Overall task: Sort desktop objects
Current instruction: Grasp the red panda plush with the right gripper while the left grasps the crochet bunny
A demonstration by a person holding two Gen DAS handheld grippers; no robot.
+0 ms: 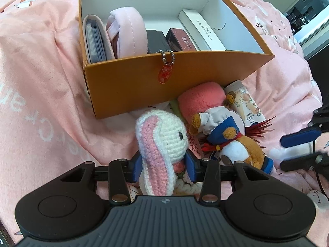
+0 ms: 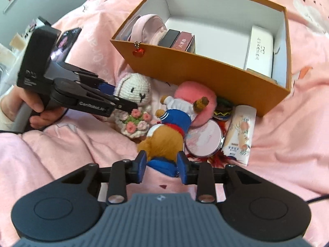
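With several items already laid inside the orange box (image 1: 144, 86), the crochet rabbit (image 1: 162, 140) and sailor bear (image 2: 164, 135), lying just before it, are clamped by the left gripper (image 1: 163, 164) and right gripper (image 2: 162, 164), with other items left unsorted beside them.

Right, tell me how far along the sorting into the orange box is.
Partly done. The orange box already holds a pink pouch, two dark small boxes and a white case.

In hand: the left gripper is closed on the crochet bunny; the right gripper is closed on the sailor bear plush.

Left outside: pink plush, round compact, tube.
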